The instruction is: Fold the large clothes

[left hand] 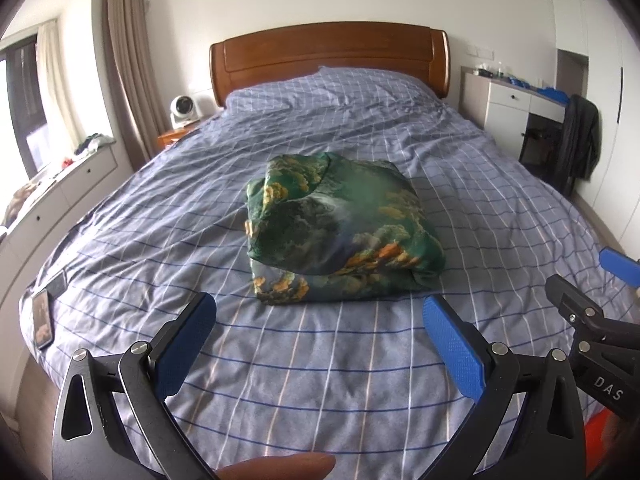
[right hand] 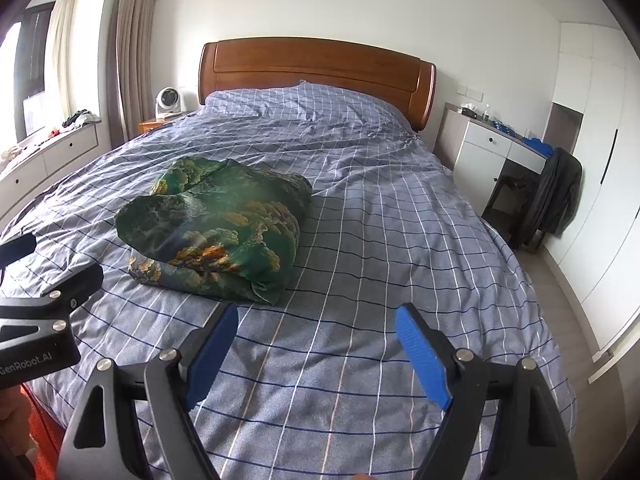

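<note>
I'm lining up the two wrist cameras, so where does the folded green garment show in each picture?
Left wrist view: the folded green garment lies centre frame on the checked bed cover, just beyond the open left claw.
Right wrist view: the garment sits left of centre, ahead and left of the open right claw.
Shared landmark: the wooden headboard, behind the garment in both.

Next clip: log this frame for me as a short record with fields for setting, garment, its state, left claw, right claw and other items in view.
setting: bed with blue checked cover, brown wooden headboard
garment: green cloth with yellow-orange print
state: folded into a thick bundle, lying mid-bed, touched by neither claw
left claw: open, empty, short of the bundle
right claw: open, empty, to the bundle's right
other: white fan on a bedside stand; dark phone at the bed's left edge
</note>
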Available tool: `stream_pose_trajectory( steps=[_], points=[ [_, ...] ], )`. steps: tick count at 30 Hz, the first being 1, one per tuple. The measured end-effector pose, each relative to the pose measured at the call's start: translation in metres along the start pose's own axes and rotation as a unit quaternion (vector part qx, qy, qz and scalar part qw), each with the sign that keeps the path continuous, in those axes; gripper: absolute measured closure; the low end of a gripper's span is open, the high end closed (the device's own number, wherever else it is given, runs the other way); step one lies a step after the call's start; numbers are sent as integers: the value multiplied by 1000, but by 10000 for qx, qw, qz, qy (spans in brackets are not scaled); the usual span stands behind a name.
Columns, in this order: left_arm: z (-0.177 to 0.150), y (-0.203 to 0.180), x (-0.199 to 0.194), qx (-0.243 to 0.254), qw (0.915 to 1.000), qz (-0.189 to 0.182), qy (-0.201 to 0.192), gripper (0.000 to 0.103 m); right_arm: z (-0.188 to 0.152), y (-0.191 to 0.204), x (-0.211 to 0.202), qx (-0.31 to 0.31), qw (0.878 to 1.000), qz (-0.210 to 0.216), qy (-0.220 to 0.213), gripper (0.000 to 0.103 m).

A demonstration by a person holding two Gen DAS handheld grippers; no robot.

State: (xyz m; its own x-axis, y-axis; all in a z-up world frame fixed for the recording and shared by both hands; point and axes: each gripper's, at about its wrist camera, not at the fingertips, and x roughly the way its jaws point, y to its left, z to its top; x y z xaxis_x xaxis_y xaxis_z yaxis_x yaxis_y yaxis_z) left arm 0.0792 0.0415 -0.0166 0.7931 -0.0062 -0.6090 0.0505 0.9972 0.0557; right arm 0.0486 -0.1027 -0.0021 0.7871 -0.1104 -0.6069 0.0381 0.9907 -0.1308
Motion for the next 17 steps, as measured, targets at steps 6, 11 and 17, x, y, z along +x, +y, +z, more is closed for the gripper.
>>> stream_pose_trajectory(
  steps=[6, 11, 17],
  points=[
    [1, 1, -6, -33, 10000, 20, -77, 0, 1, -1, -2, 23, 10000, 11, -5, 20],
    [-1, 7, -5, -143, 9999, -40, -38, 0, 1, -2, -2, -11, 10000, -11, 5, 20],
    [-2, 8, -7, -183, 9998, 20, -75, 0, 2, 0, -4, -57, 10000, 4, 12, 20]
  ],
)
